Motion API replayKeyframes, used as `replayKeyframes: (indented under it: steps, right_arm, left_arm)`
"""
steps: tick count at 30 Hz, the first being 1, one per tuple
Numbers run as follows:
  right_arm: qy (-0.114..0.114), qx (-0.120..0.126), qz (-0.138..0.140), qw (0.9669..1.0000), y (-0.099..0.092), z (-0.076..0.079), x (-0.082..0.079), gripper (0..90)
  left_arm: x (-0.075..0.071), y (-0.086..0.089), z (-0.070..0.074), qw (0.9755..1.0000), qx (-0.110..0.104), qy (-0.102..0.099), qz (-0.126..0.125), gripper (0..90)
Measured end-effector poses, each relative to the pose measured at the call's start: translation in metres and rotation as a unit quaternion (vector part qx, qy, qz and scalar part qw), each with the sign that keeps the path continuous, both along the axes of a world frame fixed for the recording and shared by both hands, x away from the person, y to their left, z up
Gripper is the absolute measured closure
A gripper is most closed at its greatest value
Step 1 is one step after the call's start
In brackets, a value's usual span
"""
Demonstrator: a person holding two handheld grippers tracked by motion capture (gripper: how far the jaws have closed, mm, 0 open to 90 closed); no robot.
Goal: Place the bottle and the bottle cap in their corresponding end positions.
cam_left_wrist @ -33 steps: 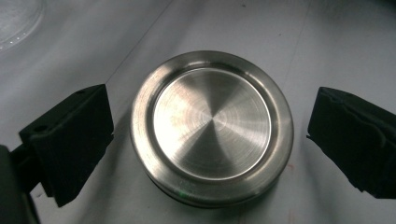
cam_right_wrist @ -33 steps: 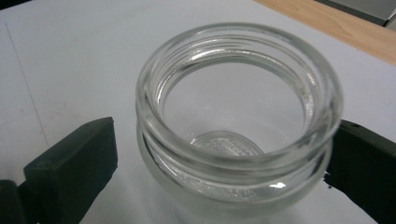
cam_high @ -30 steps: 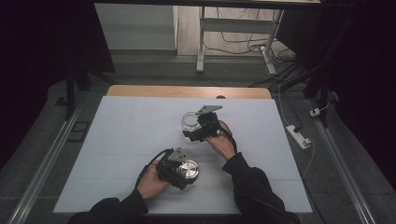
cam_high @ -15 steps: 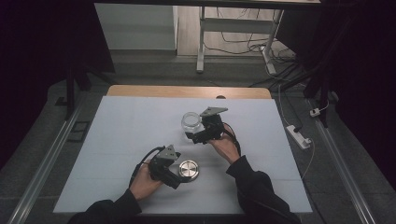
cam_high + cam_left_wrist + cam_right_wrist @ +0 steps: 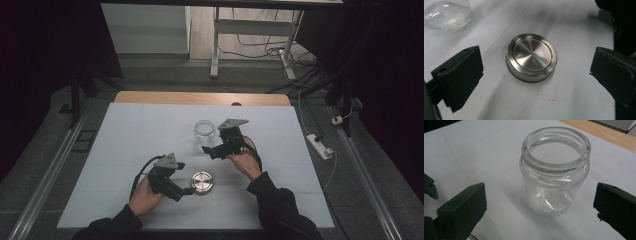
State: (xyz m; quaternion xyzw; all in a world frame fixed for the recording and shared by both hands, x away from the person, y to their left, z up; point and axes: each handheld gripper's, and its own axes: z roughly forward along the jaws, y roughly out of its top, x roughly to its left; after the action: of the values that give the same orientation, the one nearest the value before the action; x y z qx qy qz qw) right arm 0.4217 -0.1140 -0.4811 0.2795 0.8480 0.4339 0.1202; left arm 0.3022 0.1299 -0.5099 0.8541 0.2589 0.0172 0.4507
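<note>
A round steel lid (image 5: 202, 182) (image 5: 531, 57) lies flat on the white table (image 5: 135, 135). My left gripper (image 5: 187, 190) (image 5: 534, 80) is open just left of the lid, its jaws wide apart on either side and clear of it. An open, empty glass jar (image 5: 204, 131) (image 5: 554, 170) stands upright farther back. My right gripper (image 5: 209, 150) (image 5: 536, 207) is open just in front of the jar, its jaws spread wider than the jar and apart from it.
A faint red square mark (image 5: 548, 93) is drawn on the table beside the lid. The wooden far edge (image 5: 200, 98) borders the white surface. A power strip (image 5: 320, 145) and cables lie on the floor to the right.
My left gripper has let go of the lid and backed off to the left with its jaws open. The right gripper has drawn back slightly from the jar.
</note>
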Motion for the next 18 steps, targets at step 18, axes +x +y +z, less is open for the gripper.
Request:
replayKeyframes:
  steps: [18]
  right_arm:
    - [0.022,0.018,0.007,0.9996,-0.014,0.01,-0.028,0.0]
  left_arm:
    - [-0.007,0.028,0.005,0.9995,0.0,0.006,0.031,0.0]
